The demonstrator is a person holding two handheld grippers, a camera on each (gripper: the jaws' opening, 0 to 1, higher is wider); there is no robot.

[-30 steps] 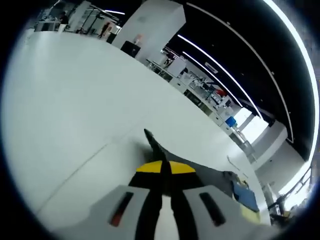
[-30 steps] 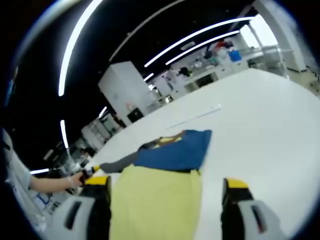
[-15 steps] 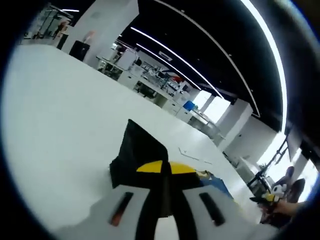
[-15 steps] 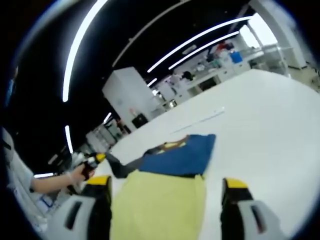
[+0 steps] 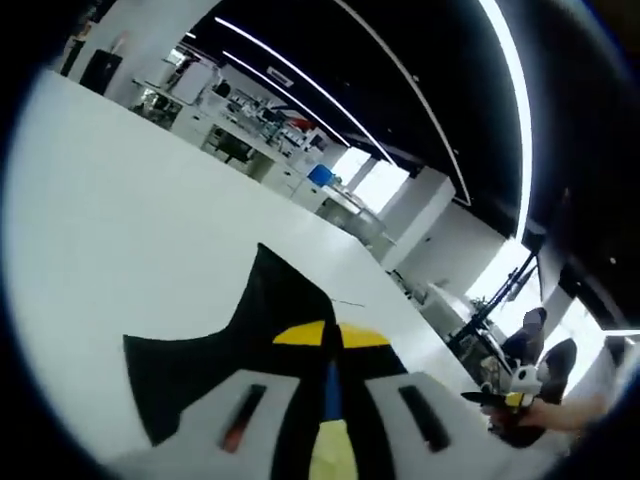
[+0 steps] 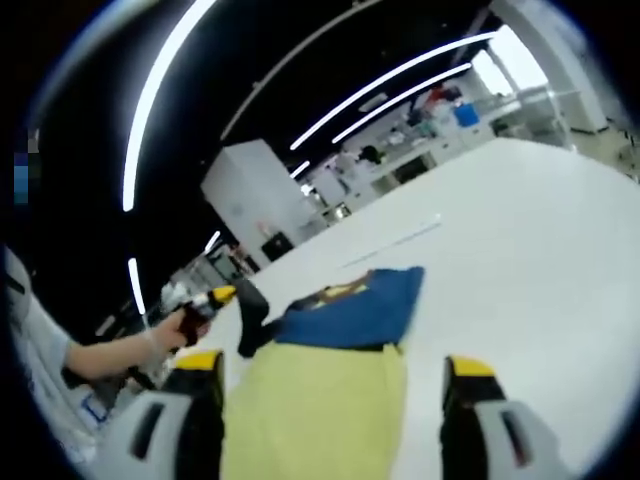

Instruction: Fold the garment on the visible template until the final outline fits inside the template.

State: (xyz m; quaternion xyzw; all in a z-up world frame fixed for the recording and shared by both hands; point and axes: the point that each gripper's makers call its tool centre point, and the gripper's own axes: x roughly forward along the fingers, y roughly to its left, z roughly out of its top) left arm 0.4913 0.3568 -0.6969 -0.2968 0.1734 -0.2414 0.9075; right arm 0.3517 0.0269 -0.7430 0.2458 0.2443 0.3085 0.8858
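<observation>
sleeve (image 6: 250,312) hangs pinched in the closed left gripper (image 6: 215,297), raised beside the garment (image 6: 330,375) lying mid-surface (image 6: 520,260); right gripper (image 6: 335,400) gapes empty over the yellow hem.

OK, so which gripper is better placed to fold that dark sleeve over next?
Left. The left gripper is shut on the dark sleeve, lifted beside the blue panel. The right gripper is open over the yellow panel, holding nothing.
</observation>
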